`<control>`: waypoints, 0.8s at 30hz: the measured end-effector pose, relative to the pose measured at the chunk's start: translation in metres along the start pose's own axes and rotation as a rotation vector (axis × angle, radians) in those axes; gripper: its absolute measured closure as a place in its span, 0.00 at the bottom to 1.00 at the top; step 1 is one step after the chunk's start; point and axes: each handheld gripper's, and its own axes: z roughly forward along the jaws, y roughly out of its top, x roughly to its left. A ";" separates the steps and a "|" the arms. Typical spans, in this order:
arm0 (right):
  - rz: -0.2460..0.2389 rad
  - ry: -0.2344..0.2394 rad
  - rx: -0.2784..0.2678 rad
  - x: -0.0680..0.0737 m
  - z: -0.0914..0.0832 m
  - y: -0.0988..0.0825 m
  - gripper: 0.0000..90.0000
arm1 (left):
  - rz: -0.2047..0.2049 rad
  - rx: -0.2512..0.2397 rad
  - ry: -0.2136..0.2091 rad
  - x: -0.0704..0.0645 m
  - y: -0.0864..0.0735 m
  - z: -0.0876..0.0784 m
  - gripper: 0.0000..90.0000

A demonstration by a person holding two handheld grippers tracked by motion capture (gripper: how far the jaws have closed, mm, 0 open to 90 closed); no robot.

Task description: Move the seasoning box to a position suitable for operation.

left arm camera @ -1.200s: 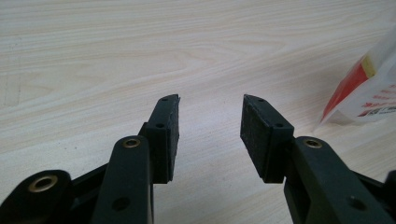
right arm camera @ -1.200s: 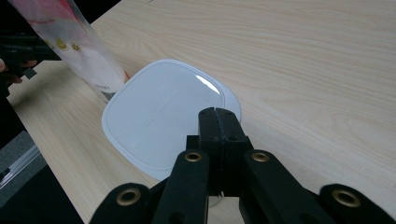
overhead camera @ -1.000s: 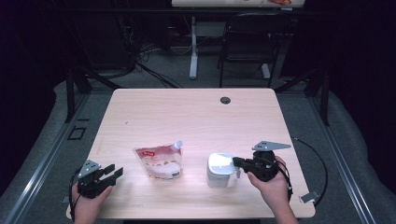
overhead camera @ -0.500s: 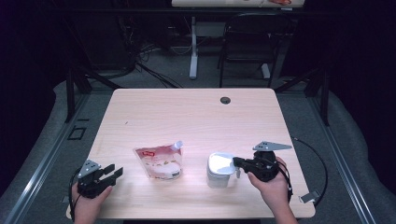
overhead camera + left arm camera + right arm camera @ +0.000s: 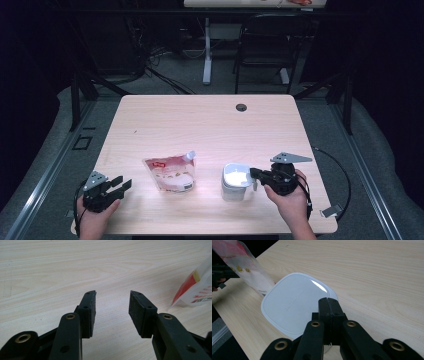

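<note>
R gripper [image 5: 256,175] jaws closed together, nothing between, tips over near edge of white container's lid [image 5: 294,303], front-right of bench [image 5: 200,120]. Pouch [image 5: 170,172] lies just L of container, spout pointing up-right. L gripper [image 5: 112,305] jaws wide, empty, pouch to its R; R hand nearer container.

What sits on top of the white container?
A white lid covers the white container; the shut right gripper hangs over its edge. The contents are hidden.
</note>
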 end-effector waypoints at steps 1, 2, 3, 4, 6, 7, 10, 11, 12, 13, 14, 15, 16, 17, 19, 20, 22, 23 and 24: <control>-0.002 0.000 -0.004 0.000 0.000 0.000 1.00 | 0.001 0.005 0.000 0.000 0.000 0.000 0.64; -0.002 -0.001 -0.003 0.000 0.000 0.000 1.00 | 0.001 0.004 0.000 0.000 0.000 0.000 0.64; 0.000 -0.001 -0.003 -0.001 0.000 0.000 1.00 | 0.000 0.000 0.001 0.000 0.000 0.000 0.64; -0.001 -0.003 -0.003 -0.001 0.000 0.000 1.00 | 0.000 0.003 0.001 0.000 0.000 0.000 0.64; -0.001 -0.003 -0.004 -0.001 0.000 0.000 1.00 | 0.000 0.004 0.000 0.000 0.000 0.000 0.64; 0.001 -0.003 -0.005 -0.001 0.000 0.000 1.00 | 0.001 0.006 0.001 0.000 0.000 0.000 0.64; 0.004 -0.002 -0.004 -0.001 0.000 -0.001 1.00 | 0.000 -0.001 0.002 -0.001 0.000 0.000 0.64; 0.004 -0.002 -0.004 -0.002 -0.001 -0.001 1.00 | 0.002 0.006 0.000 -0.001 0.000 0.000 0.64; 0.004 -0.003 -0.004 -0.002 -0.001 -0.001 1.00 | 0.002 0.005 0.001 -0.001 0.000 0.000 0.64; 0.004 -0.004 -0.004 -0.002 -0.001 -0.001 1.00 | 0.000 0.002 0.000 -0.001 0.000 0.000 0.64; 0.004 -0.004 -0.004 -0.002 -0.001 -0.001 1.00 | 0.000 0.001 0.000 -0.001 0.000 0.001 0.64; 0.005 -0.003 -0.005 -0.002 -0.001 -0.001 1.00 | 0.000 0.002 -0.001 -0.001 0.000 0.001 0.64; 0.004 -0.007 -0.005 -0.001 -0.001 -0.001 1.00 | 0.000 0.003 -0.001 -0.001 0.000 0.001 0.64; 0.002 -0.009 -0.005 -0.001 -0.001 -0.001 1.00 | 0.000 0.000 0.002 -0.001 -0.001 0.001 0.64; -0.001 -0.012 -0.004 0.000 -0.001 -0.001 1.00 | 0.001 0.000 0.002 -0.001 -0.001 0.002 0.64; -0.001 -0.010 -0.008 0.000 -0.001 -0.002 1.00 | 0.001 0.001 0.002 -0.001 -0.001 0.002 0.64; 0.005 -0.007 -0.011 -0.001 -0.001 -0.002 1.00 | 0.001 0.000 0.002 -0.001 -0.001 0.002 0.64; 0.005 -0.006 -0.010 -0.001 -0.001 -0.002 1.00 | 0.001 0.000 0.003 -0.001 -0.001 0.002 0.64; 0.004 -0.006 -0.009 -0.001 -0.001 -0.002 1.00 | 0.001 0.000 0.002 -0.001 -0.001 0.002 0.64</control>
